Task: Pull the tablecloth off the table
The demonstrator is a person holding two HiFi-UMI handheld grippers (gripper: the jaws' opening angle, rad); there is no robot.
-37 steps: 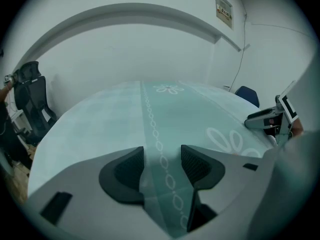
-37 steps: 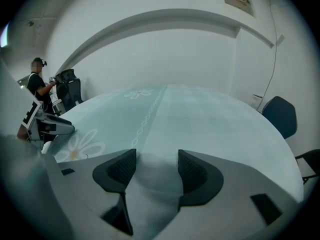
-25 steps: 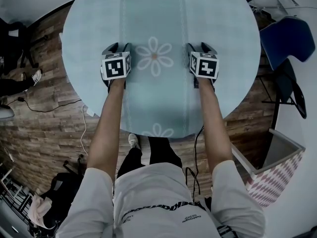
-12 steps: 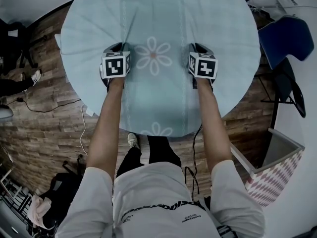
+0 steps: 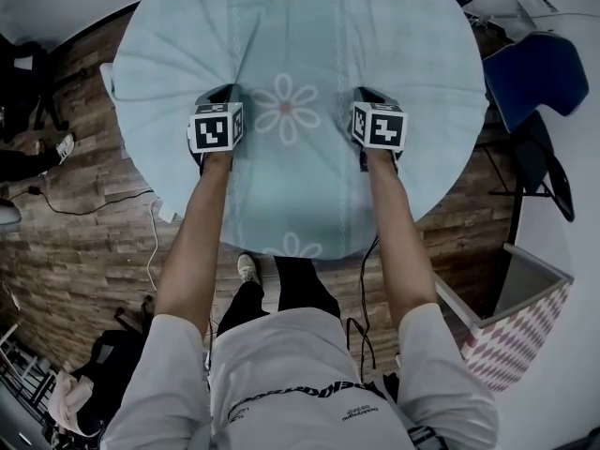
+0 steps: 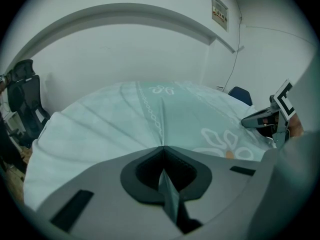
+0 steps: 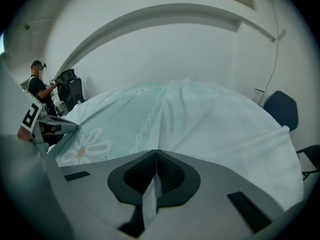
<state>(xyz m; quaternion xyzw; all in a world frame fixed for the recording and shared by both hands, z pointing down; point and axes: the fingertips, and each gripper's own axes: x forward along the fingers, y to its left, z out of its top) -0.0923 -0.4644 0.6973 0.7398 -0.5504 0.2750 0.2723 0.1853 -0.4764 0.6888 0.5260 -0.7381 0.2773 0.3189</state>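
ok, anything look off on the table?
Only the tablecloth: it's rucked, not flat. The left gripper and right gripper are each shut on a pinched fold, and creases fan out from both pinches. Nothing spilled or torn that I can see.

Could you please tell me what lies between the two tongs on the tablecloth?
In the head view, only a daisy printed on the tablecloth lies between the left tongs and the right tongs; nothing loose rests there.

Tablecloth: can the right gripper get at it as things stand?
Looks like yes: the right gripper is shut on a fold of the tablecloth, pinched between its fingers; nothing in the way.
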